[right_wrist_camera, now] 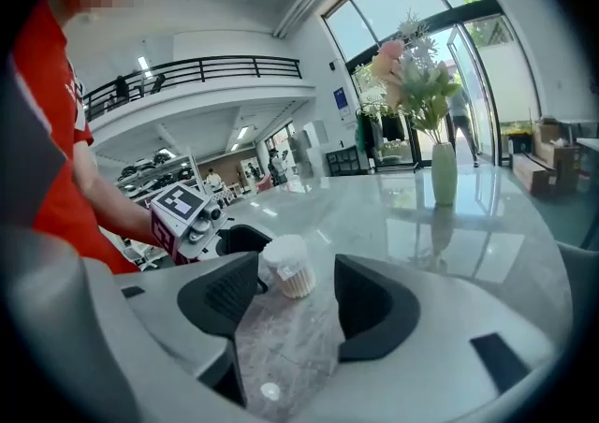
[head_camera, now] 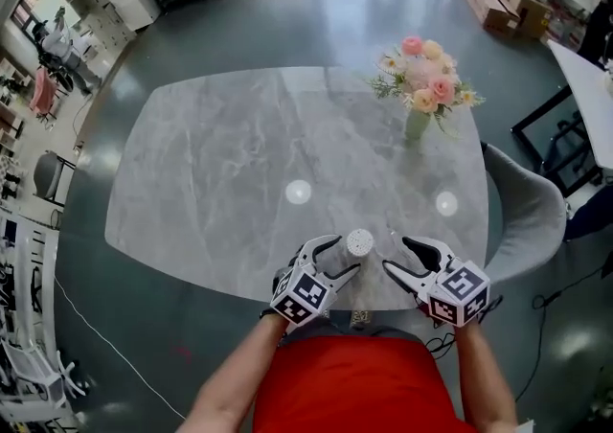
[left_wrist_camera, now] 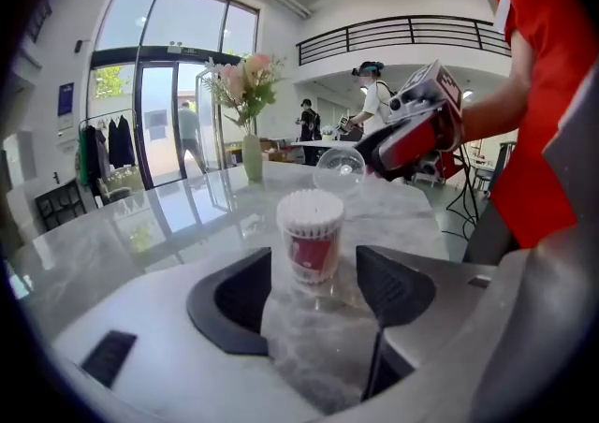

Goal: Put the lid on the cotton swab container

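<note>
The cotton swab container (head_camera: 359, 242), a small round tub packed with white swabs and bearing a red label, stands uncovered near the table's front edge. In the left gripper view the container (left_wrist_camera: 311, 234) is just ahead of my open left gripper (left_wrist_camera: 314, 285), with nothing touching the pads. Its clear domed lid (left_wrist_camera: 339, 168) lies on the table beyond it, close to the right gripper (left_wrist_camera: 412, 136). From the right, the container (right_wrist_camera: 287, 267) stands past the tips of my open right gripper (right_wrist_camera: 295, 304). In the head view, the left gripper (head_camera: 337, 257) and right gripper (head_camera: 407, 261) flank the container.
A vase of pink flowers (head_camera: 421, 86) stands at the far right of the grey marble table (head_camera: 239, 163). A grey chair (head_camera: 527, 220) is tucked at the table's right side. The table's front edge runs just under both grippers.
</note>
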Demonstrator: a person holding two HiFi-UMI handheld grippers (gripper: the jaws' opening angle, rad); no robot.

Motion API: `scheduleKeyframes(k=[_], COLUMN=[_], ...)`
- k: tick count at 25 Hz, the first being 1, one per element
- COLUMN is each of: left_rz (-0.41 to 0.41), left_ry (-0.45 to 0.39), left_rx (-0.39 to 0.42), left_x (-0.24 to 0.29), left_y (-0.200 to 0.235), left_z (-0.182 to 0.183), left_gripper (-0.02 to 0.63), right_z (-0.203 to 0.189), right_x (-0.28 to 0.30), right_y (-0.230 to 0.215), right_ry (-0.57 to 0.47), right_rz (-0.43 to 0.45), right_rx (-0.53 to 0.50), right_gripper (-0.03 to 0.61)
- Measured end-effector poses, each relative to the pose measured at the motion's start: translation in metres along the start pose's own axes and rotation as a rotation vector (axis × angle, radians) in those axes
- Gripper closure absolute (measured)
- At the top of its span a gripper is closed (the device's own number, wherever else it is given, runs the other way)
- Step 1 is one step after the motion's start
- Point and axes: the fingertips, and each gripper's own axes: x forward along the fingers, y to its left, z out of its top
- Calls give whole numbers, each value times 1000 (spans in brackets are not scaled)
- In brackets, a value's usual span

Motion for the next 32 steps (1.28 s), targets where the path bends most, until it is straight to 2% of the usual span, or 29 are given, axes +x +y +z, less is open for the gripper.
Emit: scheduleKeyframes(k=[4, 11, 16, 18, 20, 22, 24, 27, 29, 32], left_rz=[-56, -43, -35, -36, -38, -38, -34, -25, -21, -17], left_ry=[6, 9, 22, 24, 26, 29, 32, 34, 30, 26], left_rx=[33, 64, 76, 76, 80, 82, 82, 78, 68, 53], left_x=[12, 17, 20, 20, 20, 21, 22, 24, 23, 23], left_y=[-6, 0, 0, 0, -1, -1, -1, -1, -1, -1], left_z=[0, 2, 1, 1, 1, 1, 1, 1, 1, 1], left_gripper=[307, 351, 365, 365, 365, 365, 365, 365, 364, 364], right_z=[13, 29, 25, 21, 16, 15, 16, 13, 11, 19], right_x=[6, 27, 53, 62, 68, 72, 73, 74, 75, 73], right_y=[10, 33, 45, 49, 47, 42, 38, 40, 43, 40], right_ry=[10, 40, 111, 150, 190, 214, 229, 268, 296, 269], right_rz=[32, 78, 102, 109, 91, 59, 44, 18, -3, -56], right_rx=[-25, -97, -156, -177, -179, -164, -153, -238, -320, -376], right_gripper=[301, 301, 302, 346, 361, 405, 412, 416, 382, 368])
